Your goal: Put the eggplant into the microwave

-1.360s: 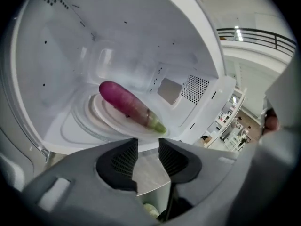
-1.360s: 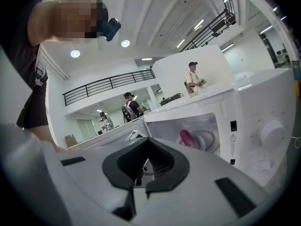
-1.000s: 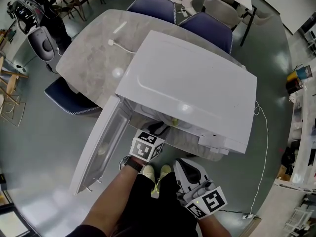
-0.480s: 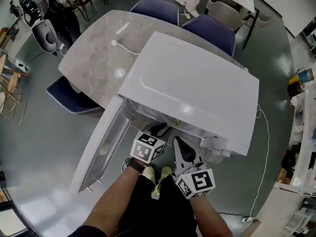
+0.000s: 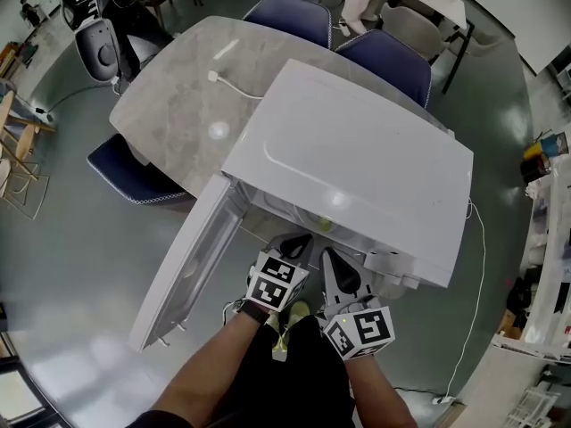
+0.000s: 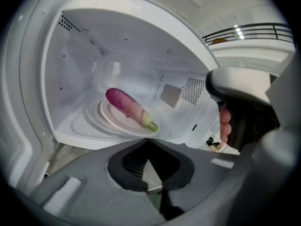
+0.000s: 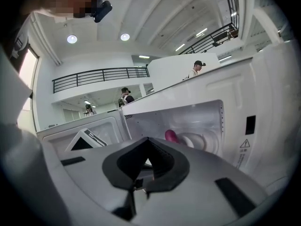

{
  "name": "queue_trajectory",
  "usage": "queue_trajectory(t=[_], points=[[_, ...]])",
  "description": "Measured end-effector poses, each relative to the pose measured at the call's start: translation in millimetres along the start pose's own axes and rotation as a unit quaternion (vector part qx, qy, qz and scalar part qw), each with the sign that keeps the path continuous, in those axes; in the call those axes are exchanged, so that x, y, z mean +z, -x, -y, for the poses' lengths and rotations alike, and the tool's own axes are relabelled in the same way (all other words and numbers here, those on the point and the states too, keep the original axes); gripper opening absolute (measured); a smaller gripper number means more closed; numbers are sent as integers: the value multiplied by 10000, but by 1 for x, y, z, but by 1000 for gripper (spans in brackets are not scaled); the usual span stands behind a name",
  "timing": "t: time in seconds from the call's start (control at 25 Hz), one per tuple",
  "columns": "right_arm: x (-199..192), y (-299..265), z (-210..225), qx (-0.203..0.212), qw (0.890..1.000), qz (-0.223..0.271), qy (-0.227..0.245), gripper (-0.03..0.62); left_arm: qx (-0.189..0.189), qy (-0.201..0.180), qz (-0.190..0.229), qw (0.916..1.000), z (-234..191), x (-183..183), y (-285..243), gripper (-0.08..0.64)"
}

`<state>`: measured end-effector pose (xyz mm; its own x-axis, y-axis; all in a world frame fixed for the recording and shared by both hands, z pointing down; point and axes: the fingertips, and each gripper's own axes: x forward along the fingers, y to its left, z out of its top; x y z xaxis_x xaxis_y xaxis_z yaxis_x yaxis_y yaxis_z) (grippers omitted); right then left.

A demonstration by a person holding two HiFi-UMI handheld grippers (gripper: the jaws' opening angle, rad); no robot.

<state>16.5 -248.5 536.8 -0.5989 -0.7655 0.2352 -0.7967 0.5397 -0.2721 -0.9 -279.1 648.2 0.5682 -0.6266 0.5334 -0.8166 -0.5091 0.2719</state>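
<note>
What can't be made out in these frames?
- Head view: the microwave's own top covers the cavity, so the eggplant barely shows there.
- Right gripper view: the right claw's own body blocks most of the eggplant and part of the turntable plate.
- Right gripper view: the print on the warning label is too small to read.
</note>
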Motion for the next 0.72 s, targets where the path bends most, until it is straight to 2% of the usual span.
queue_trajectory(t=[0.24,0.72], points=[[-6,1,7,-46,10000,-56,6,1,127,208,250,9994,0,11,-14,8],[-11,-4,14,-48,9999,-166,1,2,340,403,321,9981,-22,28,-31,8]])
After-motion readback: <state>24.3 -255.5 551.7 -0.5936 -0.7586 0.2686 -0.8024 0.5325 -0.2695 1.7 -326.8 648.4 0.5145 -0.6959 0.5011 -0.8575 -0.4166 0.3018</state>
